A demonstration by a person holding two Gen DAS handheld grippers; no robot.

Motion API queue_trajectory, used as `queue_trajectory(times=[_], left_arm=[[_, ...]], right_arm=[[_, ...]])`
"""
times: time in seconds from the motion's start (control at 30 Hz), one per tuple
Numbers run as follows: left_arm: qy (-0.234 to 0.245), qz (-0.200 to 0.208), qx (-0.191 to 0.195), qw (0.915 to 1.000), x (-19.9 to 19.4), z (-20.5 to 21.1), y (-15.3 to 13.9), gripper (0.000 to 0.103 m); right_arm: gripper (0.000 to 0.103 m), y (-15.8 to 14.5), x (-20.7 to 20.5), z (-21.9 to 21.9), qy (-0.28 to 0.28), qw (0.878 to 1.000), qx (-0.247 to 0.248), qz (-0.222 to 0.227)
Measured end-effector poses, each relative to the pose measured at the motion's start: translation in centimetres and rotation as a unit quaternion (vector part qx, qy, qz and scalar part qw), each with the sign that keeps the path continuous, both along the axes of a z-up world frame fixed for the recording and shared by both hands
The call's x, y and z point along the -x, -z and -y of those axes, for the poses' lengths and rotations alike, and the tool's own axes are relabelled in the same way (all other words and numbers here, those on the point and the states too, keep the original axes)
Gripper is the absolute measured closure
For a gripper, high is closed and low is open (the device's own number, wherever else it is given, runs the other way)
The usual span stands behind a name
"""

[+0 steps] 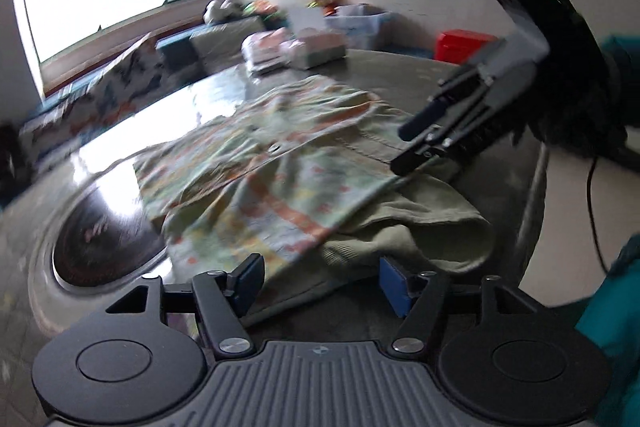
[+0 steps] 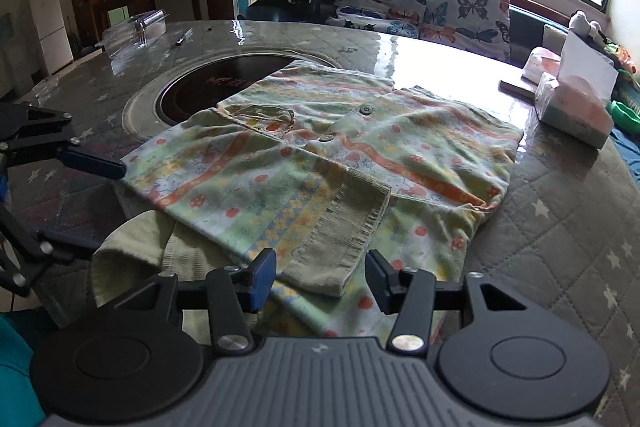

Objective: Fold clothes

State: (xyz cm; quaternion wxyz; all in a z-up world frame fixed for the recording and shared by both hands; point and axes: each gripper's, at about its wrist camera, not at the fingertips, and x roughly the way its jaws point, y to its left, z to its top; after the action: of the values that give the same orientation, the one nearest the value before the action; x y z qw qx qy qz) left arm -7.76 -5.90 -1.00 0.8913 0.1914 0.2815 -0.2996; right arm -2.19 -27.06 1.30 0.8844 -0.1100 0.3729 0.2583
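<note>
My left gripper [image 1: 322, 281]: jaws wide apart, holding nothing, at the bottom of the frame above the ribbed hem | my right gripper [image 2: 322, 281]: jaws wide apart, holding nothing, straddling the folded-in sleeve cuff [image 2: 346, 227] | patterned shirt [image 2: 320, 155]: mid-frame, partly folded on the quilted table [image 2: 560, 227], overlapping the round inset [image 2: 192, 87]

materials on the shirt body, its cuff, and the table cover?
Shirt: soft printed knit, likely cotton; matte, wrinkles loosely. Cuff: plain green ribbed knit, visible vertical ribs. Table cover: quilted star-print fabric, apparently under clear glossy plastic, given the window glare.
</note>
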Motion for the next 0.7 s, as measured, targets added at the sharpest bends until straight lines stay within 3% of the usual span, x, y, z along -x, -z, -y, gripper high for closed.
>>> queue_trajectory(times=[0.27,0.43,0.47,0.6,0.7], left_arm=[[0.062,0.052,-0.019,0.9966,0.8,2.1,1.3,0.036],[0.082,0.060,-0.001,0.9948,0.7,2.8,1.4,0.041],[0.085,0.060,0.005,0.9945,0.7,2.9,1.3,0.045],[0.092,0.054,0.029,0.9938,0.4,3.0,0.9,0.076],[0.087,0.045,0.048,0.9940,-0.1,2.9,0.5,0.088]], right_arm=[[0.052,-0.9,1.4,0.8,0.010,1.000,0.007,0.014],[0.052,-1.4,2.3,1.4,0.015,1.000,0.016,0.020],[0.052,-1.6,2.5,1.6,0.016,0.999,0.018,0.021],[0.052,-1.8,3.1,2.1,0.016,0.999,0.026,0.024],[0.052,-1.8,3.6,2.5,0.015,0.999,0.031,0.024]])
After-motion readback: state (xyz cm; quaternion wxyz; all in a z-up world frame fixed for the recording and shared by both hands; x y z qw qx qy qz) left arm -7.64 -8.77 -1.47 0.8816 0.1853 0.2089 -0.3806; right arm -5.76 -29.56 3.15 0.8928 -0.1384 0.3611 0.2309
